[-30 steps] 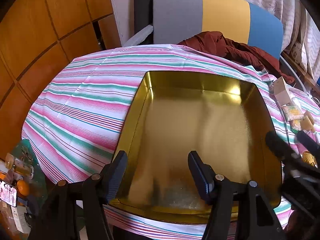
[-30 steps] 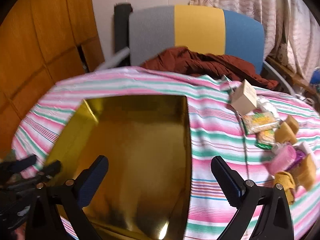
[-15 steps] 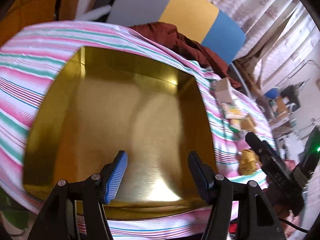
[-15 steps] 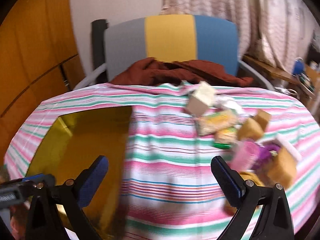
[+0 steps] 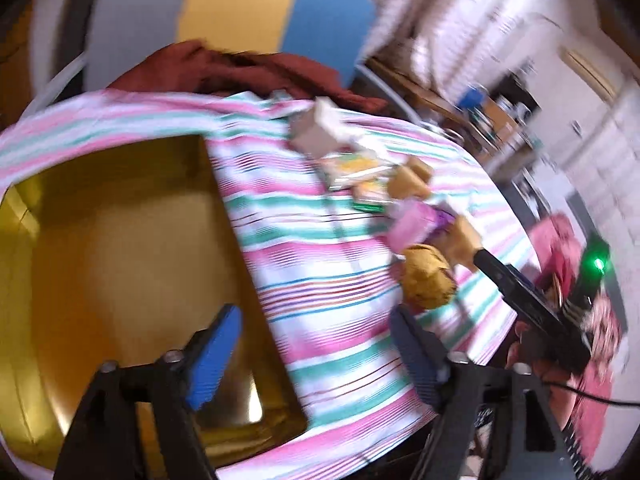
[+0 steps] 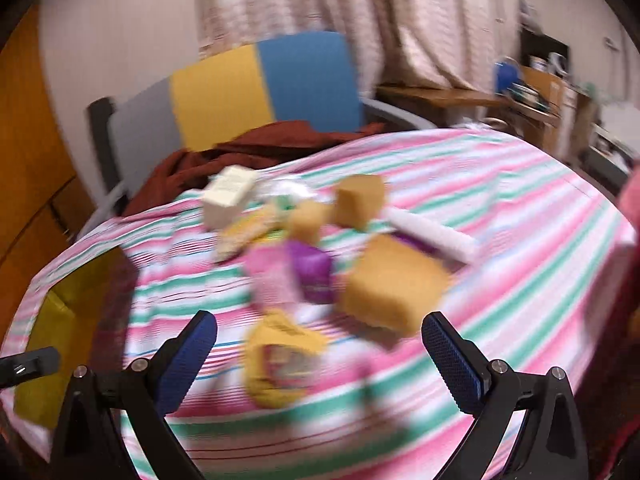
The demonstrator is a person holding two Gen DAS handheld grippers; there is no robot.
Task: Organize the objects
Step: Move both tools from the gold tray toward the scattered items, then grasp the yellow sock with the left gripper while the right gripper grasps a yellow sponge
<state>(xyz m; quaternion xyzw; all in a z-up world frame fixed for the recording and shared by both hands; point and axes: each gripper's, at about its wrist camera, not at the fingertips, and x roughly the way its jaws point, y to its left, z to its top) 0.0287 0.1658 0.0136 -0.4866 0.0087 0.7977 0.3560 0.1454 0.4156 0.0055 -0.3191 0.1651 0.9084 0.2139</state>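
Observation:
A gold tin tray (image 5: 120, 248) lies on the striped tablecloth at the left; its corner shows in the right wrist view (image 6: 60, 320). A pile of small items lies to its right: a white box (image 6: 230, 196), tan sponge blocks (image 6: 394, 284), a pink packet (image 6: 272, 276), a purple packet (image 6: 312, 276), a white tube (image 6: 432, 236) and a yellow pouch (image 6: 280, 360). My left gripper (image 5: 316, 354) is open and empty over the tray's right edge. My right gripper (image 6: 320, 360) is open and empty just before the yellow pouch (image 5: 428, 280). Both views are blurred.
A chair (image 6: 260, 88) with grey, yellow and blue panels stands behind the table with a dark red cloth (image 6: 256, 148) on it. Wooden panels (image 6: 24, 152) are at the left. A cluttered desk (image 6: 532, 92) stands at the back right.
Both grippers have swung to the right, from over the tray toward the pile of items. The left gripper has opened wider. Nothing has been picked up.

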